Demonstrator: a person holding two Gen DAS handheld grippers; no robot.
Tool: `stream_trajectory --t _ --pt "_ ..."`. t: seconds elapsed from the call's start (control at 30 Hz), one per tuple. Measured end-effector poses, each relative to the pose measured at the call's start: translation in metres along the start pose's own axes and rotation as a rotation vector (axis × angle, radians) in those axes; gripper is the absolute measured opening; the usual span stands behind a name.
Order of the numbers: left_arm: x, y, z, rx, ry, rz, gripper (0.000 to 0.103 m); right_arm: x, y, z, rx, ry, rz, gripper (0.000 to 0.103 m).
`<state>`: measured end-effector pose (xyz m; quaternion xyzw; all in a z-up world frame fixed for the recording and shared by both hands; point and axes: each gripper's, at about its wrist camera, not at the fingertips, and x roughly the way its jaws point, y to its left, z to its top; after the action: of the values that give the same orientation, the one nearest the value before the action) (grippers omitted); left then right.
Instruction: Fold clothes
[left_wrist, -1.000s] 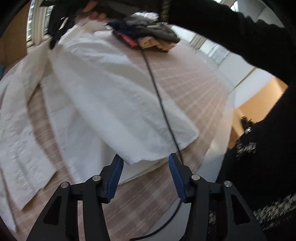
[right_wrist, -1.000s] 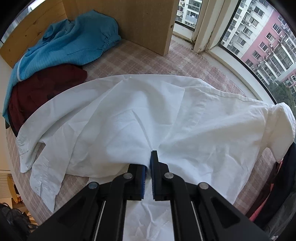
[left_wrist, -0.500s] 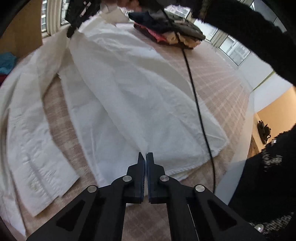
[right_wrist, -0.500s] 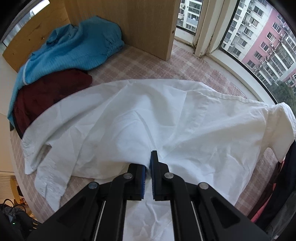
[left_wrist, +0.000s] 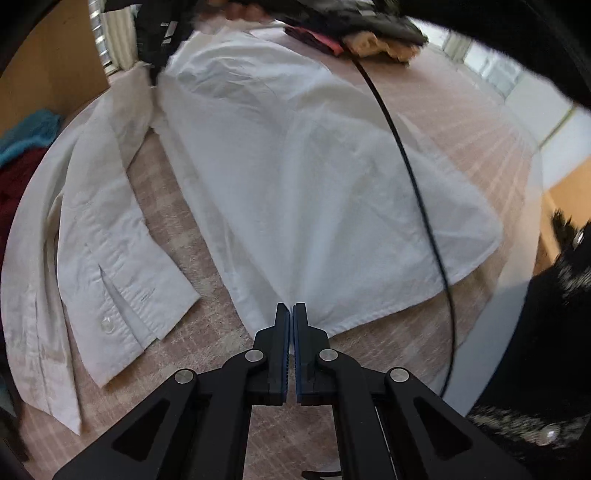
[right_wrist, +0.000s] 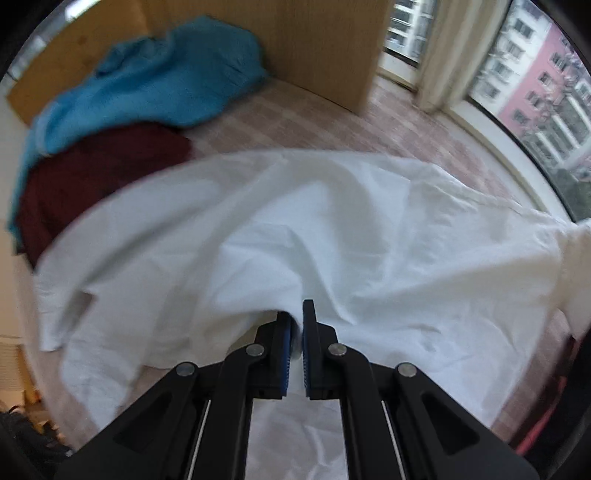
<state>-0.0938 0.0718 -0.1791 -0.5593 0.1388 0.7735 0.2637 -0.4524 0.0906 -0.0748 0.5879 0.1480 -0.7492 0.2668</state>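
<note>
Fabric is pinched in both of your hand-held grippers. Your left hand-held gripper (left_wrist: 291, 314) points steeply down at the near hem of the white shirt (left_wrist: 295, 177); only a thin slit shows between its blue pads and the jaws are easing open, hem edge right at the tips, and you can't tell from this view whether the pads grip it. Your right hand-held gripper (right_wrist: 297, 321) has its jaws also easing open, with a fold of the same white shirt (right_wrist: 332, 229) bunched between the pads, cloth draping over the left finger. Shirt lies spread on the checked pink-beige bed cover (left_wrist: 461, 122), one sleeve with its buttoned cuff (left_wrist: 122, 306) laid out flat to the side. A black cable (left_wrist: 406, 162) runs across the shirt body. Farther off, in the right view, a dark red garment (right_wrist: 96, 177) and a blue garment (right_wrist: 159, 81) sit against a wooden panel (right_wrist: 325, 44). In the left view, a pile of mixed clothes (left_wrist: 369, 37) sits at the far edge, blurred. Windows (right_wrist: 535, 96) beyond.
</note>
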Motion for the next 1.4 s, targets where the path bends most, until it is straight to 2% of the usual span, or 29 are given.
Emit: stream_trajectory --t 0.1,0.13,0.17,0.2,0.33,0.4,0.43,0.53,0.63,0.7,0.8,0.9,0.93,1.0,1.07,1.13,1.2,1.3,1.37,1.4 --pt "-0.008 0.004 -0.002 -0.019 0.014 -0.007 0.02 -0.037 -0.005 -0.005 0.028 -0.04 0.068 0.017" --pt "-0.014 0.007 -0.004 -0.022 0.018 -0.007 0.025 -0.058 -0.011 -0.014 0.047 -0.073 0.086 0.026" --pt "-0.02 0.009 -0.004 -0.015 0.017 0.002 0.025 -0.078 -0.018 -0.026 0.07 -0.104 0.077 0.033" --pt "-0.027 0.011 -0.004 -0.004 0.013 0.019 0.025 -0.096 -0.026 -0.045 0.097 -0.133 0.058 0.042" --pt "-0.057 0.018 0.021 0.046 -0.029 0.066 0.026 -0.143 -0.054 -0.146 0.22 -0.193 -0.012 0.042" --pt "-0.067 0.024 0.033 0.095 -0.044 0.076 0.029 -0.145 -0.057 -0.204 0.291 -0.17 -0.043 0.042" --pt "-0.069 0.024 0.042 0.125 -0.049 0.071 0.031 -0.139 -0.056 -0.234 0.34 -0.146 -0.028 0.042" --pt "-0.063 0.026 0.077 0.221 -0.055 0.04 0.033 -0.11 -0.045 -0.308 0.492 -0.077 0.029 0.042" --pt "-0.052 0.025 0.105 0.317 -0.031 0.019 0.033 -0.085 -0.025 -0.354 0.603 -0.074 0.135 0.042" --pt "-0.044 0.029 0.134 0.349 -0.031 0.014 0.033 -0.074 -0.011 -0.368 0.646 -0.091 0.18 0.042" --pt "-0.026 0.038 0.177 0.384 -0.03 0.013 0.034 -0.068 0.002 -0.375 0.68 -0.124 0.195 0.04" --pt "0.009 0.057 0.218 0.383 -0.009 0.042 0.035 -0.077 0.004 -0.378 0.732 -0.204 0.2 0.002" --pt "0.024 0.067 0.228 0.371 0.012 0.067 0.036 -0.082 0.005 -0.379 0.748 -0.234 0.204 0.002" --pt "0.054 0.085 0.233 0.369 0.075 0.179 0.035 -0.1 0.012 -0.379 0.736 -0.302 0.217 0.002" --pt "0.065 0.095 0.229 0.361 0.115 0.18 0.035 -0.113 0.02 -0.38 0.715 -0.343 0.221 0.002" --pt "0.075 0.106 0.225 0.353 0.152 0.176 0.035 -0.113 0.019 -0.386 0.718 -0.34 0.188 0.004" --pt "0.067 0.103 0.228 0.36 0.144 0.167 0.035 -0.102 0.013 -0.395 0.765 -0.297 0.183 0.008" --pt "0.047 0.088 0.246 0.403 0.075 0.135 0.037 -0.082 0.005 -0.408 0.827 -0.238 0.185 0.024" --pt "0.04 0.077 0.265 0.428 0.031 0.09 0.046 -0.074 0.001 -0.41 0.84 -0.235 0.202 0.025" --pt "0.046 0.072 0.275 0.441 0.024 0.077 0.046 -0.073 0.001 -0.408 0.842 -0.237 0.219 0.025"
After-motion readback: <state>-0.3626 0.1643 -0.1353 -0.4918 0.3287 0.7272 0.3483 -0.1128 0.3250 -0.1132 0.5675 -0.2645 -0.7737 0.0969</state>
